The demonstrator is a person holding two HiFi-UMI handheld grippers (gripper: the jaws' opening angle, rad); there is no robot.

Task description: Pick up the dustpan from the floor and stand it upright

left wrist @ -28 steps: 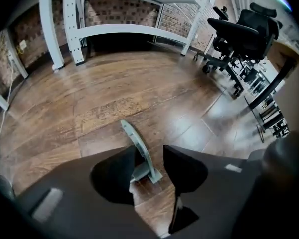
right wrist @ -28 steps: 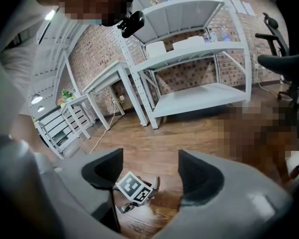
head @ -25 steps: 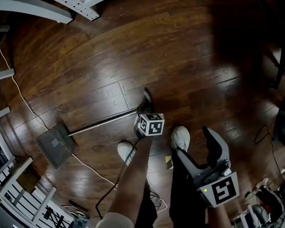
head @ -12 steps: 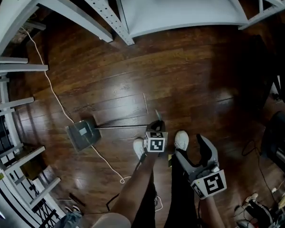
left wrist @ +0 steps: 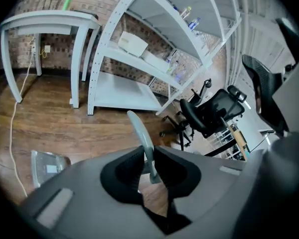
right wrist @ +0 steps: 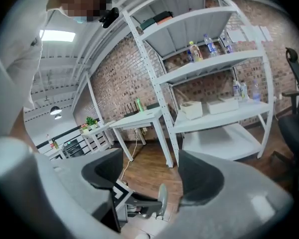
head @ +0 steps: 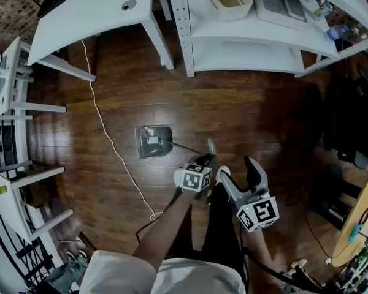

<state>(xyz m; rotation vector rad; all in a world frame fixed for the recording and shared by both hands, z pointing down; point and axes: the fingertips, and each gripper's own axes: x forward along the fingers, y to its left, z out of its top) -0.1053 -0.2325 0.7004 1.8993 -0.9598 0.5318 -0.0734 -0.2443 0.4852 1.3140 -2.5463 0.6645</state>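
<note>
The dustpan's grey pan (head: 153,141) hangs low over the dark wood floor, and its long handle (head: 184,147) slants up to my left gripper (head: 203,160). In the left gripper view the pale handle grip (left wrist: 141,138) stands pinched between the dark pads, with the pan (left wrist: 47,166) far below at the left. The left gripper (left wrist: 147,156) holds it while its jaws are opening slightly. I cannot tell whether the pan touches the floor. My right gripper (head: 238,175) is open and empty just right of the handle. The right gripper (right wrist: 152,176) looks at the handle's end (right wrist: 162,200).
A white desk (head: 92,11) and white shelving (head: 251,35) stand at the far side. A white cable (head: 107,133) runs across the floor left of the pan. A black office chair (left wrist: 209,111) sits to the right. White racks (head: 12,164) line the left edge.
Both grippers have risen a long way. The left one has lifted the handle's end, so the dustpan has swung from lying flat on the floor to steeply tilted.
</note>
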